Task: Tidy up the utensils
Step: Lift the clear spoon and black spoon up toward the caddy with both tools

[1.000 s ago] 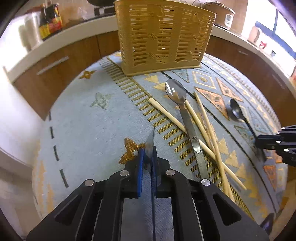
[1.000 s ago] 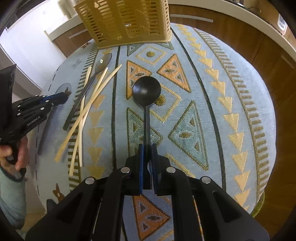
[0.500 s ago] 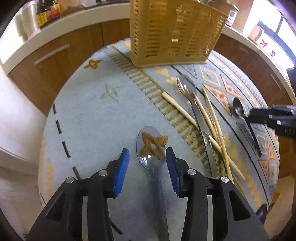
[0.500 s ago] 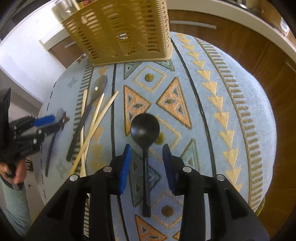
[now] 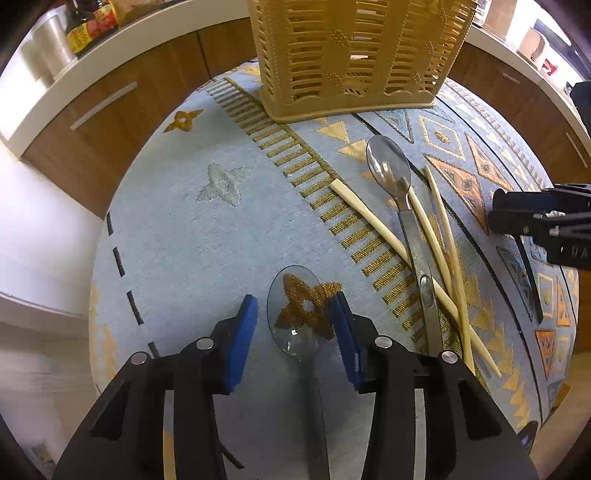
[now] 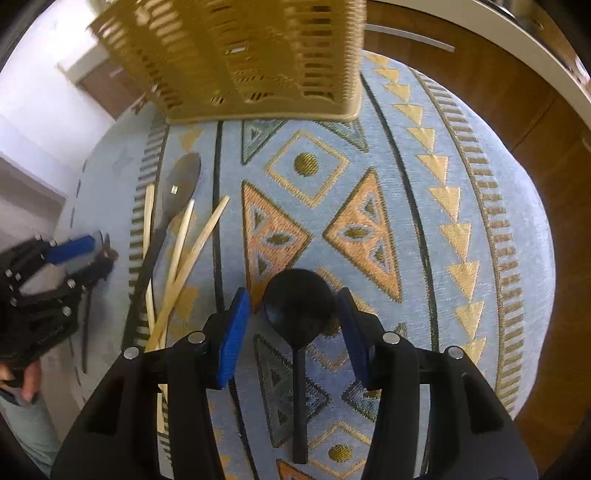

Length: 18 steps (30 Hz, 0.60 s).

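Note:
My left gripper (image 5: 293, 325) is open, its blue pads either side of a clear plastic spoon (image 5: 293, 314) that lies flat on the patterned cloth. My right gripper (image 6: 293, 325) is open around the bowl of a black spoon (image 6: 297, 306), which lies flat on the cloth. A metal spoon (image 5: 402, 199) and several wooden chopsticks (image 5: 439, 236) lie crossed between the two grippers; they also show in the right wrist view (image 6: 177, 192). The yellow slotted utensil basket (image 5: 354, 55) stands at the far side of the table (image 6: 258, 59).
The round table is covered by a light blue cloth (image 5: 192, 229) with gold and orange triangles. Wooden cabinets and a white counter with bottles (image 5: 88, 26) curve behind it. The right gripper shows at the right edge of the left wrist view (image 5: 543, 221).
Both grippers were shut on their spoons a second ago. Both have opened, and the clear and black spoons now lie released on the cloth. Both grippers have moved closer to the basket.

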Tool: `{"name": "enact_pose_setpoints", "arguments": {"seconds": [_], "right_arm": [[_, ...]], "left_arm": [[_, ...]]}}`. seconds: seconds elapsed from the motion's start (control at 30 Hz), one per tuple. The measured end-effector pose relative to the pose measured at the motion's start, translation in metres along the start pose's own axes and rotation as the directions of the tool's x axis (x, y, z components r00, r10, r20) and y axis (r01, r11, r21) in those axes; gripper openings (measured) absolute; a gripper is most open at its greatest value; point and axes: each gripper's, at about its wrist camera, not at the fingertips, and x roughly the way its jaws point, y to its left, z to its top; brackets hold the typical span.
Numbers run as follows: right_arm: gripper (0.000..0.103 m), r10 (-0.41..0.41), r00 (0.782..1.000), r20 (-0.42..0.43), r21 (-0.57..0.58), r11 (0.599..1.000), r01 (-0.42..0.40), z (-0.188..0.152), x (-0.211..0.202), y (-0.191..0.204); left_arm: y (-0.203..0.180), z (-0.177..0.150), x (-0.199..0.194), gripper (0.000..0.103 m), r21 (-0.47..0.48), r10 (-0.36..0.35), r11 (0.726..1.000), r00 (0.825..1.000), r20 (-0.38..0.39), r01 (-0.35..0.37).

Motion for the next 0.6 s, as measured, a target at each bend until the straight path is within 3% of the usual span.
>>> {"name": "enact_pose_setpoints", "arguments": {"seconds": [0.13,0.2,0.27,0.33,0.4,0.47,0.57,0.6], "right_arm": [[0.045,-0.069,0.998,-0.009,-0.036,0.997,0.068,0.000,0.003,0.013],[0.035,-0.112,0.994,-0.001,-0.063,0.992,0.112,0.000,0.004,0.022],[0.035,-0.094,0.996,0.002,-0.082,0.992,0.094,-0.001,0.005,0.028],[0.035,-0.083,0.996,0.017,-0.080,0.993,0.084,-0.004,0.003,0.027],[0.034,-0.052,0.997,0.058,-0.092,0.994,0.057,-0.010,-0.005,0.025],[0.034,-0.023,0.995,0.097,-0.099,0.995,0.032,-0.018,-0.018,0.025],[0.034,0.036,0.983,0.183,-0.119,0.993,-0.015,-0.028,-0.042,0.027],[0.034,0.051,0.975,0.217,-0.124,0.992,-0.024,-0.032,-0.051,0.027]], "left_arm": [[0.000,0.001,0.000,0.037,0.001,0.003,1.000,1.000,0.003,-0.003],[-0.001,0.001,-0.001,0.031,0.005,0.005,1.000,1.000,0.007,-0.005],[-0.002,0.001,-0.002,0.031,0.004,0.021,1.000,0.999,0.026,-0.021],[-0.006,-0.003,-0.008,0.031,0.017,0.083,0.996,0.993,0.085,-0.085],[-0.007,-0.008,-0.018,0.031,0.016,0.032,0.999,0.991,0.132,-0.035],[-0.005,-0.013,-0.033,0.031,0.013,-0.027,1.000,0.982,0.189,0.025],[-0.003,-0.018,-0.059,0.031,0.007,-0.029,1.000,0.953,0.303,0.028],[-0.002,-0.020,-0.071,0.031,0.005,-0.046,0.999,0.936,0.350,0.047]]}}
